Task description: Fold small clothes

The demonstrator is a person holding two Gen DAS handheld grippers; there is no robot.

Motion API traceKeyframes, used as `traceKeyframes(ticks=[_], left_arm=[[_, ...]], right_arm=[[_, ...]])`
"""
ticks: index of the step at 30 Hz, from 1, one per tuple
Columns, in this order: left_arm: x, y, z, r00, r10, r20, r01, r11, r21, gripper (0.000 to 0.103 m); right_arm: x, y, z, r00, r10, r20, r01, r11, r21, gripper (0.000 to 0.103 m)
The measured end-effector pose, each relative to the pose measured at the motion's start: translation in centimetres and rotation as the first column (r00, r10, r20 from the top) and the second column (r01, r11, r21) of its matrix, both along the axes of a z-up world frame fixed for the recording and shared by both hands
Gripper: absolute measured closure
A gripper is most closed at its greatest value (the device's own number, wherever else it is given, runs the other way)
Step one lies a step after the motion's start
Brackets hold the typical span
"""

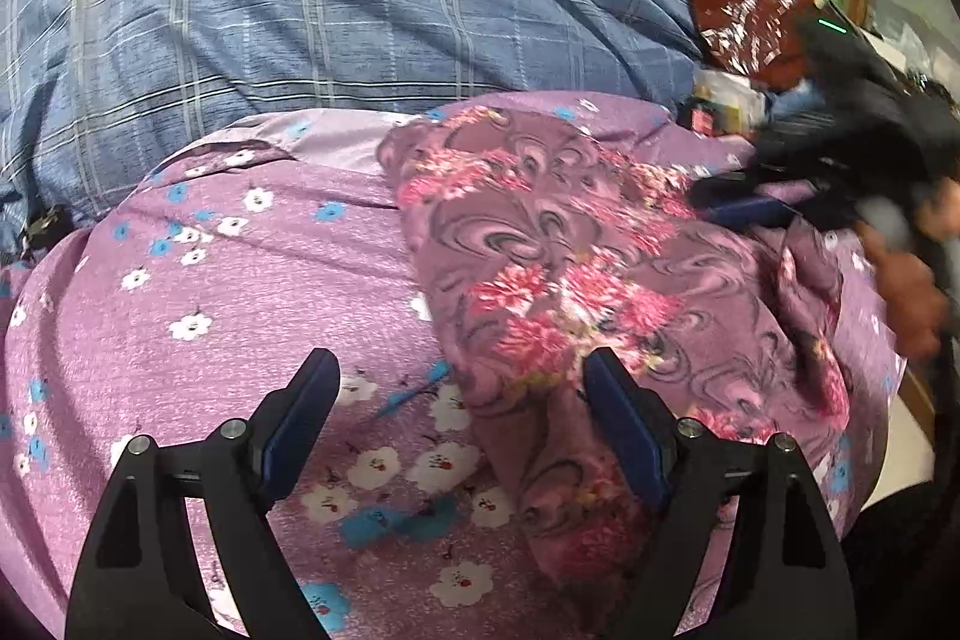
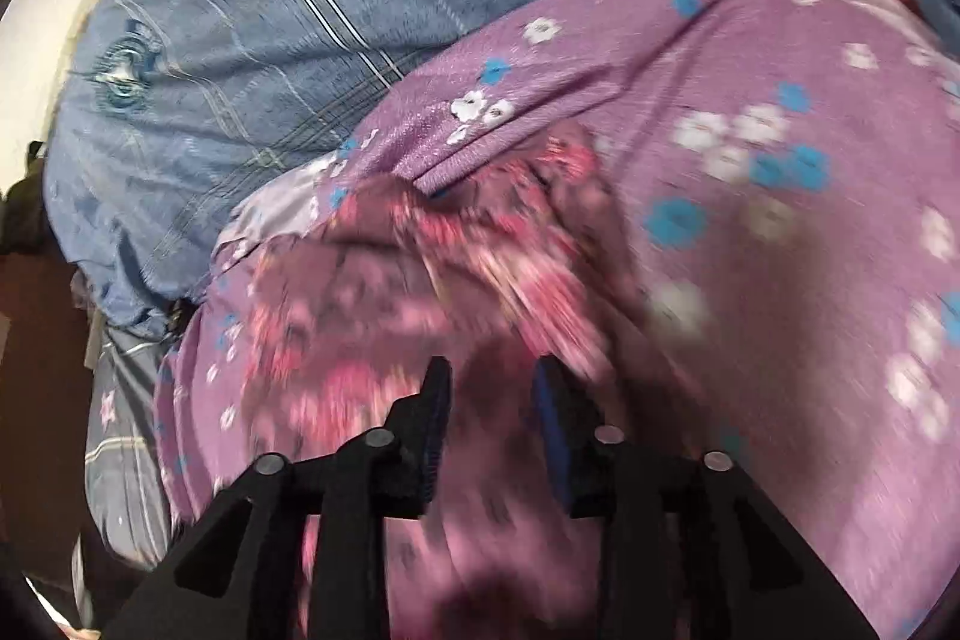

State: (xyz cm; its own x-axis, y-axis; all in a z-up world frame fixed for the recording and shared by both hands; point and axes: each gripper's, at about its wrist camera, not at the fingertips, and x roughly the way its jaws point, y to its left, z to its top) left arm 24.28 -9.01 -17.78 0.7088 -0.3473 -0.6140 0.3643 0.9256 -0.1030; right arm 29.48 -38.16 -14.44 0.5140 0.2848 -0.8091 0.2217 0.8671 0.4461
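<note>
Bearing round crests with unreadable lettering, blue checked sheet (image 1: 360, 10) underlies floral garment (image 1: 570, 250).

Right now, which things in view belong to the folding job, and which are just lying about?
Job:
- floral garment
- left gripper, open
- right gripper, open above the garment

Lying about:
- purple flowered quilt
- blue checked bedding
- red foil packet
</note>
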Motion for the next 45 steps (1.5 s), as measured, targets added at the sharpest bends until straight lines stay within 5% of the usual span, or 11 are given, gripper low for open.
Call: traceKeyframes(ticks=[2, 9, 16, 21, 24, 29, 32, 35, 37, 42, 45], left_arm=[[0.0, 0.3, 0.2, 1.0, 0.008, -0.005, -0.008, 1.0, -0.015, 0.019], [-0.3, -0.7, -0.2, 1.0, -0.014, 0.002, 0.014, 0.999, 0.029, 0.018], [-0.8, -0.4, -0.3, 0.999, -0.04, 0.007, 0.04, 0.998, 0.045, 0.018], [-0.4, 1.2, 0.2, 1.0, -0.001, -0.014, 0.001, 1.0, -0.008, 0.019], [-0.3, 2.1, 0.7, 1.0, 0.019, -0.016, -0.019, 0.999, -0.045, 0.019], [-0.9, 2.9, 1.6, 0.999, 0.045, 0.03, -0.042, 0.995, -0.086, 0.019], [-1.3, 1.8, 1.4, 0.999, -0.002, 0.038, 0.004, 0.999, -0.041, 0.019], [-1.2, -0.8, -0.7, 0.997, -0.073, -0.035, 0.076, 0.992, 0.104, 0.018], [-1.5, -1.4, -1.0, 0.997, -0.076, -0.016, 0.078, 0.985, 0.152, 0.018], [-1.4, 0.5, 0.7, 0.998, -0.064, -0.016, 0.064, 0.997, 0.051, 0.019], [-2.2, 1.9, 2.4, 0.997, -0.052, 0.052, 0.054, 0.998, -0.032, 0.018]], right_arm=[[-2.7, -0.7, 1.6, 0.998, -0.03, 0.062, 0.03, 1.0, 0.001, 0.046], [-4.8, 3.1, 4.4, 0.975, 0.105, 0.194, -0.075, 0.985, -0.156, 0.054], [-3.6, 6.7, 2.9, 0.974, 0.219, -0.061, -0.227, 0.92, -0.321, 0.088], [-8.7, 5.5, 2.2, 0.948, 0.218, -0.23, -0.293, 0.881, -0.372, 0.09], [-10.1, 4.5, 1.7, 0.942, 0.198, -0.271, -0.285, 0.899, -0.333, 0.089], [-9.4, 5.3, 6.4, 0.986, 0.168, -0.006, -0.16, 0.926, -0.341, 0.08], [-7.5, 7.3, 3.3, 0.978, 0.193, -0.076, -0.208, 0.915, -0.345, 0.08], [-7.1, 8.4, -2.2, 0.945, 0.217, -0.245, -0.294, 0.892, -0.343, 0.081], [-8.0, 8.8, -1.5, 0.948, 0.227, -0.222, -0.298, 0.878, -0.375, 0.081], [-9.4, 9.1, 0.4, 0.945, 0.206, -0.254, -0.296, 0.87, -0.394, 0.079], [-10.9, 11.1, 2.6, 0.966, 0.186, -0.177, -0.254, 0.79, -0.558, 0.059]])
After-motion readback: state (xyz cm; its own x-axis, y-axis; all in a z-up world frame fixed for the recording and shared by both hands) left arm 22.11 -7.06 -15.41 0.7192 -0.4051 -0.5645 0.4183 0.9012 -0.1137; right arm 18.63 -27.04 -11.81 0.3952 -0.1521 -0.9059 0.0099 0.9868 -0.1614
